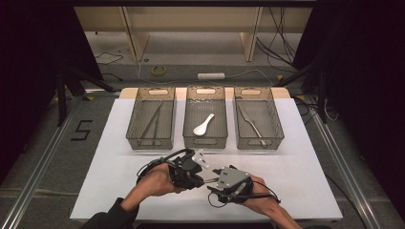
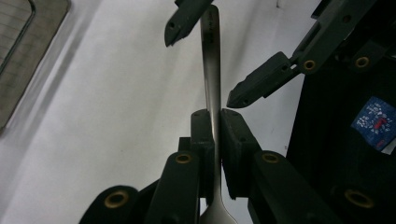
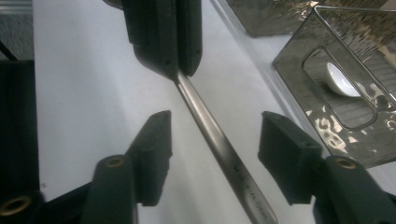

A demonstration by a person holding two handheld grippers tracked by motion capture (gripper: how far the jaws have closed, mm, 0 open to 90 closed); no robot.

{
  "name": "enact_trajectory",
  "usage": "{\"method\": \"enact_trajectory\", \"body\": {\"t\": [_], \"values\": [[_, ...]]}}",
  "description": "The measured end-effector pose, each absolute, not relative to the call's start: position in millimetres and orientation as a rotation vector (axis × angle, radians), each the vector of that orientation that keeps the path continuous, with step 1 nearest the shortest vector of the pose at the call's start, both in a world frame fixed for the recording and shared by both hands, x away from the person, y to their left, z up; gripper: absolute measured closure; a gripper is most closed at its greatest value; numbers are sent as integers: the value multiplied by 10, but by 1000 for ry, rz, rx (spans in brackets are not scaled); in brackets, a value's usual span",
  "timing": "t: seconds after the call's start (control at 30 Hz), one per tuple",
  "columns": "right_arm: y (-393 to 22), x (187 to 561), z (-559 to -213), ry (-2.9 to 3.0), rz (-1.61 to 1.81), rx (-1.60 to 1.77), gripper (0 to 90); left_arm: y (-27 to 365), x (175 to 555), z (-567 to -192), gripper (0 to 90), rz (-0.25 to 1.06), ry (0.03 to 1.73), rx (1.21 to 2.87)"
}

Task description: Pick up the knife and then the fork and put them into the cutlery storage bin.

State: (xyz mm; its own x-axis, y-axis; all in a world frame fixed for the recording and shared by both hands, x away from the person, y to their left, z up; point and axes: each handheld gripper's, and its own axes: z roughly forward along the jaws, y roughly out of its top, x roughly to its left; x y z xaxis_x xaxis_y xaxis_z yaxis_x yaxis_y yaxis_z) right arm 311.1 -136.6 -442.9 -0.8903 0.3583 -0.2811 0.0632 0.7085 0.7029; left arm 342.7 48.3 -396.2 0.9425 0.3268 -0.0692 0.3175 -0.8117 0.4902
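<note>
1. Over at 9 o'clock on the white table [image 1: 119,157], the left gripper [image 1: 203,180] is clamped tight on a metal utensil handle [image 1: 210,180]; in the left gripper view the pads squeeze the handle [image 2: 211,70] from both sides. The grip sits low on the stem, close to where it widens, so most of the length sticks out unsupported. If that hand twists, I'd guess the handle pivots in the pads.

2. Dead centre, near the front edge, the handle bridges the two grippers, held off the table. That's the risky bit: a handover with just one real grip.

3. Toward 3 o'clock, the right gripper [image 1: 213,182] has its jaws roughly half open, one either side of the handle [image 3: 219,144], with clear gaps on both sides, so it isn't gripping anything yet. The handle runs diagonally across that gap, so closing now could catch it crooked and lever it out of the left pads.

4. If the left lets go before the right bites, the utensil drops onto the table and probably skids.

5. Up at 12 o'clock sit three wire baskets [image 1: 205,138], the middle one holding a white spoon [image 1: 203,125]. A shaky grip could slip on the carry there.
</note>
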Motion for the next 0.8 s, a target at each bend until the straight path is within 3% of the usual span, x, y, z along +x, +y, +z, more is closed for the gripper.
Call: {"method": "enact_trajectory", "body": {"t": [0.57, 0.7, 0.73, 0.8], "values": [[-1302, 3014, -4482, 2516, 806, 2, 838, 452, 3408, -4004, 840, -46, 438, 2600], [-1265, 2968, -4526, 2531, 768, -26, 874, 475, 3419, -3953, 744, -49, 413, 2542], [-1273, 2988, -4534, 2544, 736, -57, 875, 479, 3417, -3934, 639, -29, 412, 2543], [-1294, 3000, -4537, 2545, 733, -45, 875, 495, 3415, -3910, 586, 0, 421, 2548]]}}
